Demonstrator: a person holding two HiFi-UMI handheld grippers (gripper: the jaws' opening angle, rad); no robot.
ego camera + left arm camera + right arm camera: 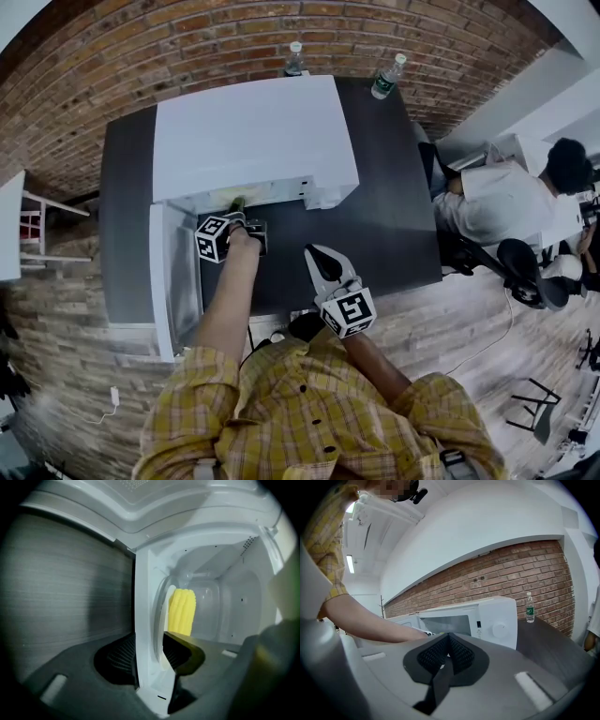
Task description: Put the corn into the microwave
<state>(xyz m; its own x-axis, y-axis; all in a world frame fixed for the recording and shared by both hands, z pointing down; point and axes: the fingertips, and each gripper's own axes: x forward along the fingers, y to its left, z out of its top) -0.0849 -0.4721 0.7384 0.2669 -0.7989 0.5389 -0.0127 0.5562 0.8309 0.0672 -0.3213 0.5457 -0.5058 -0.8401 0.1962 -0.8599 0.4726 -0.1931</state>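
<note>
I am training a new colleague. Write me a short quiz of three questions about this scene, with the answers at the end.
1. Where is the yellow corn cob?
A: in a red bowl. B: inside the white microwave oven. C: on a plate.
2. True or false: the right tongs are shut and hold nothing.
3. Fill the gap: the left tongs are ____, and their pads do not press on the corn.
Key: 1 B; 2 true; 3 open.
</note>
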